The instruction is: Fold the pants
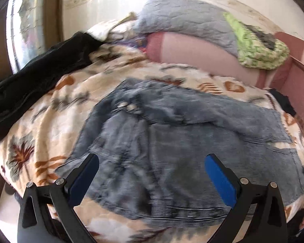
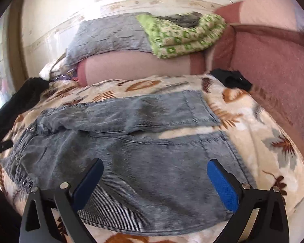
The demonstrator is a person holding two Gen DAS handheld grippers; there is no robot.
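The left gripper point(image 1: 152, 174) has its jaws wide apart and holds nothing; it hangs over the waist end of the pants point(image 1: 172, 151), with the blue pads point(image 1: 221, 180) spread above rumpled denim. The right gripper point(image 2: 155, 180) is likewise spread open and empty, poised over the nearer leg of the pants point(image 2: 131, 158), toward the hem end.

The pants lie flat on the blanket point(image 2: 253, 121), unfolded, legs side by side with a strip of blanket showing between the hems. Their long axis runs across both views: waist to the left, hems to the right. So the left gripper is nearer the waistband point(image 1: 127, 106) and the right gripper is nearer the hems point(image 2: 223, 141). Both hover close above the near edge of the cloth; I judge neither touches it yet, though blur makes that uncertain. The fold probably calls for pinching the near leg at both ends and carrying it over the far leg.

Around the pants: a black garment point(image 1: 30, 93) lies off the waist end, just beside it. A small dark item point(image 2: 231, 79) sits beyond the hems, well apart. Behind the far leg are a pink bolster point(image 2: 135, 66), a grey pillow point(image 2: 109, 34) and a green patterned cloth point(image 2: 178, 38), all clear of the fold path. Nothing lies on the pants themselves.
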